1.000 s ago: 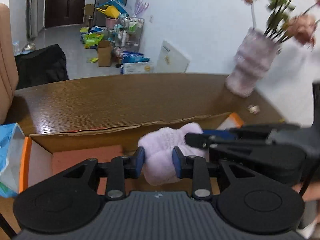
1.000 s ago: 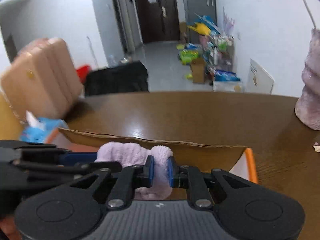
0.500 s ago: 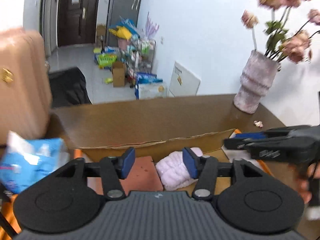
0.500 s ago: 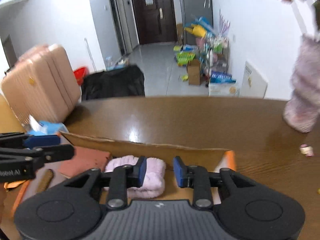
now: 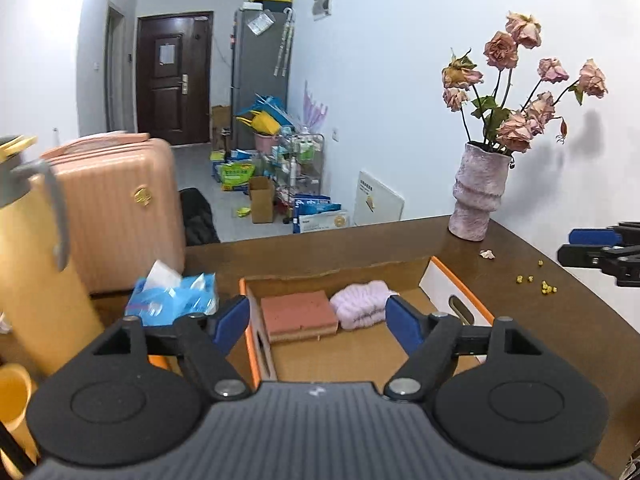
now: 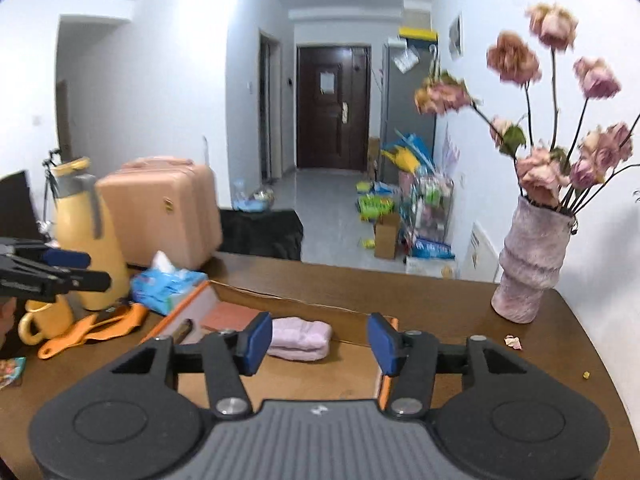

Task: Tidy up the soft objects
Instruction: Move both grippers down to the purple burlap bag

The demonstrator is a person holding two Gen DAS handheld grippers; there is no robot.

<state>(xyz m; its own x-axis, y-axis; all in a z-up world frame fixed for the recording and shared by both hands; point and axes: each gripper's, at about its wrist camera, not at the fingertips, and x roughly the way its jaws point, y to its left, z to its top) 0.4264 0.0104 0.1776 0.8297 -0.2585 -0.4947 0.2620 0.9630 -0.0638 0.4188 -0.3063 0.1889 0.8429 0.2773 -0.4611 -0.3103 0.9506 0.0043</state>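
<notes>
Lilac fluffy cloth bundle lies in your orange-edged cardboard box, touching the terracotta sponge block. Both grippers' jaws gape wide, holding nothing. Swing carelessly beside the box and you may topple the ribbed vase.

A dark brown wooden table is seen, its far edge running from 9 to 3 o'clock. A cardboard box with orange trim is set on it near the middle. At 2 o'clock a pink vase is stood near the far corner, with a petal and yellow crumbs scattered just beside it toward 3 o'clock. At 9 o'clock a blue tissue pack is laid touching the box's left wall. Further toward 9 o'clock a yellow flask, a yellow mug and an orange peeler are placed close together.
</notes>
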